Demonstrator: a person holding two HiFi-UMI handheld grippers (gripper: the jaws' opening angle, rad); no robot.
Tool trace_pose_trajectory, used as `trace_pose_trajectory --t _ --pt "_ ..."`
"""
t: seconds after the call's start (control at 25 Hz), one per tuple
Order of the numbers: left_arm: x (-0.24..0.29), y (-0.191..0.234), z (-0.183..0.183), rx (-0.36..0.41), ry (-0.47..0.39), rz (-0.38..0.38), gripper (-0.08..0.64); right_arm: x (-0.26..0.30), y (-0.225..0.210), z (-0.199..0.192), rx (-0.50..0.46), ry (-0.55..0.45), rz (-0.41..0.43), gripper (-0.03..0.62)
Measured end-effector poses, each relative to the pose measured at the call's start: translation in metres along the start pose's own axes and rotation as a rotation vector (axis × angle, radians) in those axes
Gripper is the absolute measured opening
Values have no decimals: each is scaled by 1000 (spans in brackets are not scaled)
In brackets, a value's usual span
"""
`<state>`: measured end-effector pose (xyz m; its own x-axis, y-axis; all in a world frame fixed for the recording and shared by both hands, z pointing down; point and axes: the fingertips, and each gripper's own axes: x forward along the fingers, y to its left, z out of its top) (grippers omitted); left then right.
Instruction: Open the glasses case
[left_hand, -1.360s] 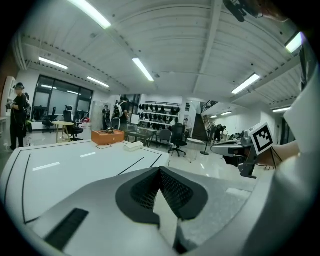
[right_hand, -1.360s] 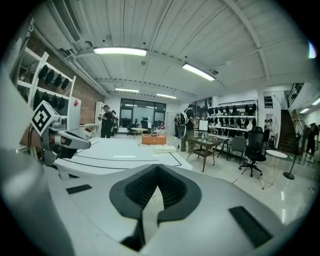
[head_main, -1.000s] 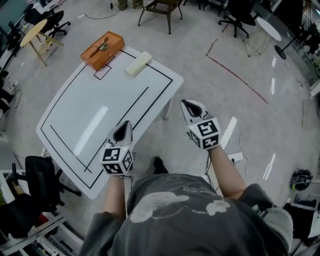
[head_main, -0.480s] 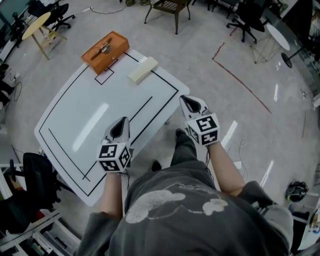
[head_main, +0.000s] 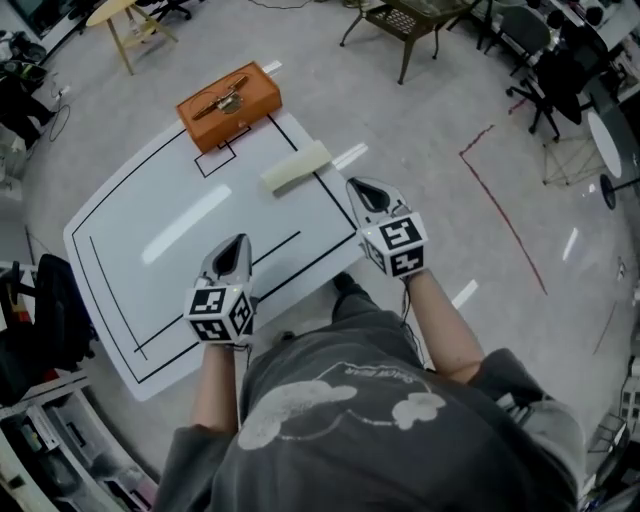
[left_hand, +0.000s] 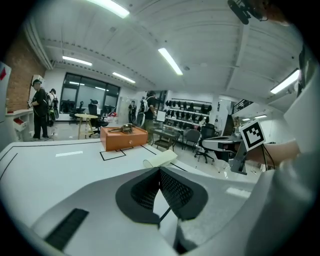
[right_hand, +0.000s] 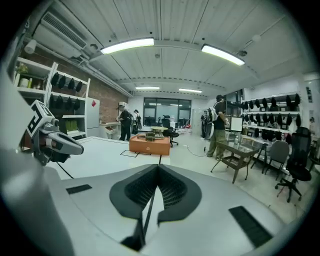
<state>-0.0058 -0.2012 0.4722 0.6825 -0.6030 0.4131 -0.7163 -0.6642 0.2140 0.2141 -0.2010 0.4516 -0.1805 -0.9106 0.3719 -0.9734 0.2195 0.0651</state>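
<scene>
The glasses case (head_main: 296, 166) is a cream oblong, closed, lying near the right edge of the white table (head_main: 150, 270). In the left gripper view the glasses case (left_hand: 161, 159) shows just beyond the jaws. My right gripper (head_main: 358, 188) hovers at the table's right edge, a short way on the near side of the case, shut and empty. My left gripper (head_main: 237, 246) is over the near part of the table, well short of the case, its pads meeting with nothing between them. The case is hidden behind the jaws in the right gripper view.
An orange box (head_main: 229, 101) with a dark metal object on top stands at the table's far end, by a small black outlined square. Black lines mark the tabletop. Chairs (head_main: 404, 22), a round side table (head_main: 128, 12) and people stand around the room.
Both grippers have come forward over the table. The right one went from beside the table to its right edge, near the case. Both stay shut.
</scene>
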Motion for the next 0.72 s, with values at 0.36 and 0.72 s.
trace_pose_trajectory --t 0.36,0.72 --pt "49 -7 7 -70 12 145 2 59 -38 10 -73 14 182 0" --pt "83 -12 2 -95 36 253 2 93 -40 -7 -155 75 399 102"
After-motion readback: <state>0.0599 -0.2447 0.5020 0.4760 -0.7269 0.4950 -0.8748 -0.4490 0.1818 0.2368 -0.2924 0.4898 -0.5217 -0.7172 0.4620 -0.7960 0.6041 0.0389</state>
